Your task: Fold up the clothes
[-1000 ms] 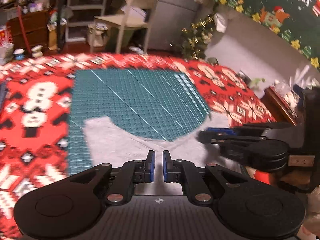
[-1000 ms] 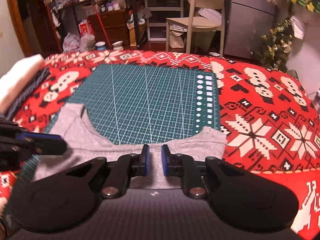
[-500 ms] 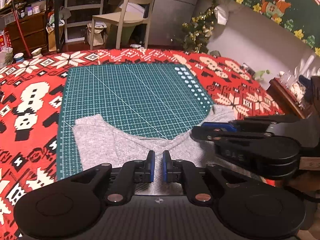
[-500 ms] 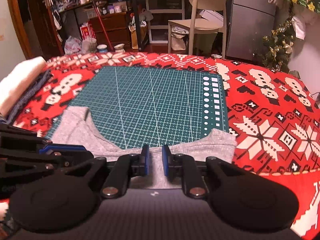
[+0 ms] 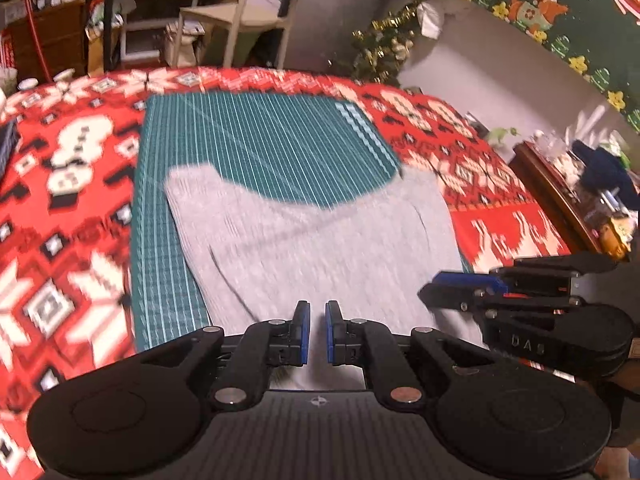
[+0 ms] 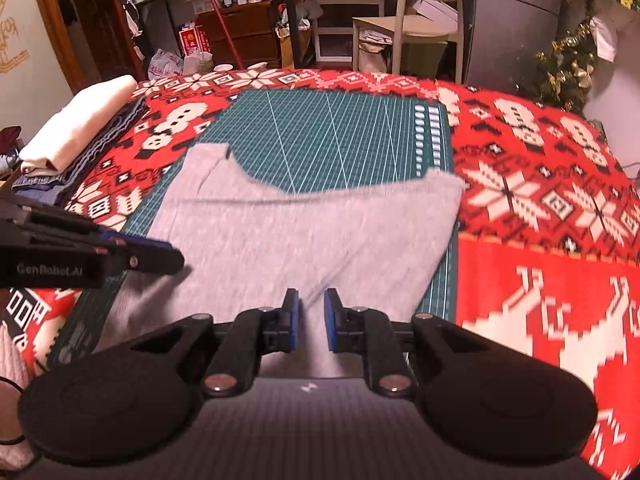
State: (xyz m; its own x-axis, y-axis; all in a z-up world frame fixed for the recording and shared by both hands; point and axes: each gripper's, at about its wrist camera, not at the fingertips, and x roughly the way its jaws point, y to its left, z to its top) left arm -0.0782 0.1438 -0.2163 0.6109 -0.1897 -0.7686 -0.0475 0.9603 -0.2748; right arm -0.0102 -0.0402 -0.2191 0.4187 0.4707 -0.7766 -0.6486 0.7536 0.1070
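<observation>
Left wrist view: both grippers point(image 5: 316, 330) point(image 6: 310, 318) pinch grey garment point(image 5: 320, 248) between nearly closed fingers

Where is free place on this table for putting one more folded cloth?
Free: the green mat beyond the grey garment, and the red cloth right of it. Crowded: the left edge, with the folded stack.

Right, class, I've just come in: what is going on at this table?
A person holds a gripper in each hand over a grey garment that lies on a green cutting mat, on a red Christmas cloth. The left gripper and the right gripper are both nearly closed at the garment's near edge; whether they pinch the fabric cannot be told. The garment is spread flat with its curved far edge on the mat. Folded clothes lie at the left.
</observation>
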